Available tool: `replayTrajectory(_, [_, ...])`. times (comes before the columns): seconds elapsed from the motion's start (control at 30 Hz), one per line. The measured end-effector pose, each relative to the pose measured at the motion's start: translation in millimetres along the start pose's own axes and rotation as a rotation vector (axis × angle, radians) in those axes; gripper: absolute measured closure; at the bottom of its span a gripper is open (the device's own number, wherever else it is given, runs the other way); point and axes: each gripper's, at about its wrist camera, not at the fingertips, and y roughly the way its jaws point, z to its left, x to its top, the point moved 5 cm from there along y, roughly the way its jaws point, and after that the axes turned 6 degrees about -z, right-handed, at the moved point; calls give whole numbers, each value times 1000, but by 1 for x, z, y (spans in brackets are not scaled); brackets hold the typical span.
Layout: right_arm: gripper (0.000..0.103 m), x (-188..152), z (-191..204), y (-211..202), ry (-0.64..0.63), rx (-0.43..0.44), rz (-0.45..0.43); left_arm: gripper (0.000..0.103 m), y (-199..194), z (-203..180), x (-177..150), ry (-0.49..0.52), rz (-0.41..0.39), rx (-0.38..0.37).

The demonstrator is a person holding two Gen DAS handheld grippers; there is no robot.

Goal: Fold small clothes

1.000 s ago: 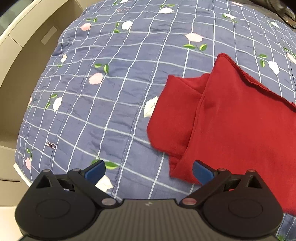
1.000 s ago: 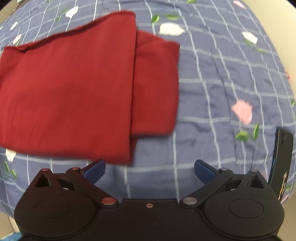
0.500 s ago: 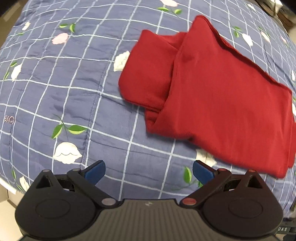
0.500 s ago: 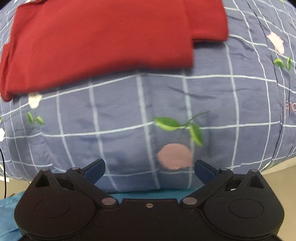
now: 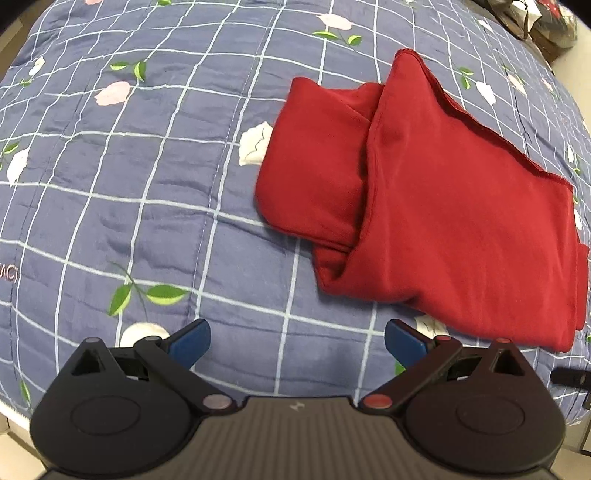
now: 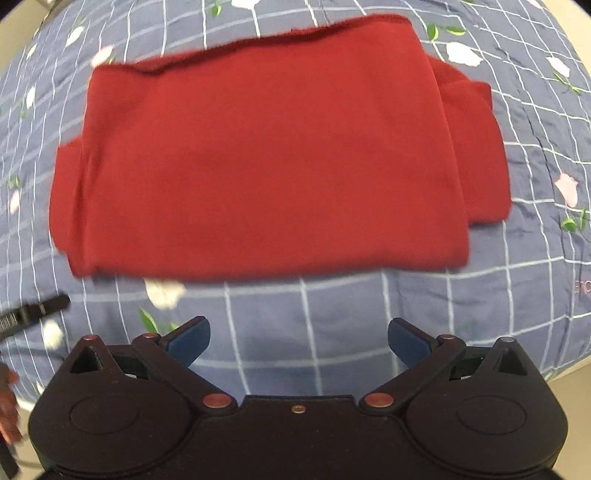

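Note:
A red garment (image 5: 436,206) lies folded flat on a blue checked floral quilt (image 5: 147,177), with a folded sleeve sticking out at its left end. The right wrist view shows the same red garment (image 6: 266,155) from its long side, sleeve at the right. My left gripper (image 5: 297,341) hovers open over bare quilt, short of the garment's near left corner. Open too, my right gripper (image 6: 299,341) holds nothing and sits just in front of the garment's near edge. Neither gripper touches the cloth.
The quilt (image 6: 369,314) drops off at its edges to pale floor. A thin black object (image 6: 33,314) lies on the quilt left of the right gripper, and shows as a black object (image 5: 570,376) at the right edge of the left view. Dark clutter (image 5: 539,22) sits beyond the far corner.
Both cameras have shifted. The right gripper has swung back toward the garment, which now fills its view. The left view has drawn back a little. The garment lies as before; both grippers stay open.

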Motion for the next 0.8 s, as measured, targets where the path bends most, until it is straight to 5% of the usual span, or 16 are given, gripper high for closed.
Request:
replayTrajectory(0.33, [1,30,31,25,-59,-11,-144,1,23,-10,1,70,1,-78])
replayTrajectory(0.53, [1,58,36,43,-32,12,-190,1,36,-5,18,90,-75,-33])
replayTrajectory(0.8, [1,74,46,64,-34,-17,-202,1,42,3,40,28,-143,-151])
